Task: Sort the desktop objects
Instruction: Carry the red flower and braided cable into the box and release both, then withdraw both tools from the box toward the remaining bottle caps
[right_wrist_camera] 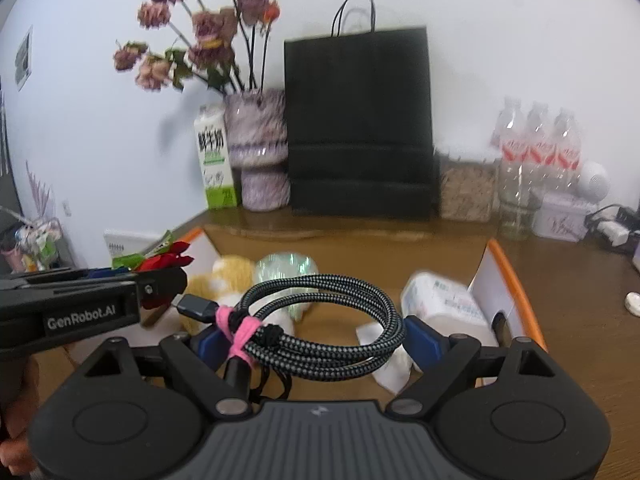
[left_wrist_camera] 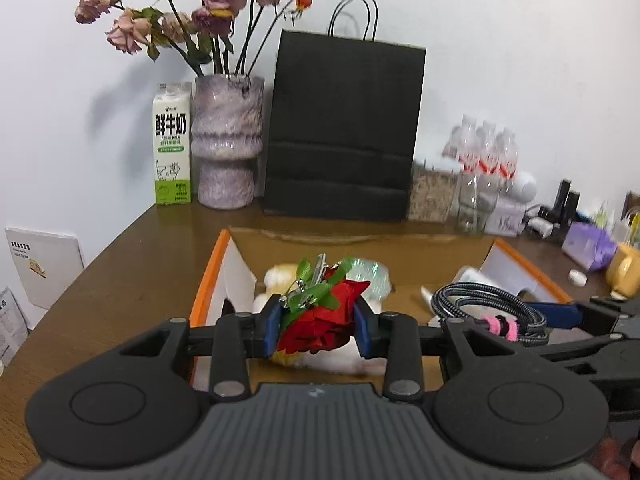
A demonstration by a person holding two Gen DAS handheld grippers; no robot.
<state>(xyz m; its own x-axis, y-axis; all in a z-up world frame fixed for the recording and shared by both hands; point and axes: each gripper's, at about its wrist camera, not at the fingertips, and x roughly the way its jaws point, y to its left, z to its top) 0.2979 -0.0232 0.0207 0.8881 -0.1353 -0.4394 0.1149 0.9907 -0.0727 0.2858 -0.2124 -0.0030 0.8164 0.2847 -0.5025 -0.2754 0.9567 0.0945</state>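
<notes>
On the far left of the tabletop [left_wrist_camera: 120, 264] a milk carton [left_wrist_camera: 172, 146] stands beside a vase [left_wrist_camera: 226, 140] of dried roses, with a black paper bag [left_wrist_camera: 344, 128] to its right. Nearer, the left tool [left_wrist_camera: 316, 326] pinches a red fabric rose [left_wrist_camera: 324, 322] above the open cardboard box [left_wrist_camera: 400, 248], which holds a plush toy and a tissue pack [right_wrist_camera: 444, 304]. To its right, the right tool [right_wrist_camera: 312, 340], spread wide, grips a coiled braided cable [right_wrist_camera: 332, 320] over the same box.
</notes>
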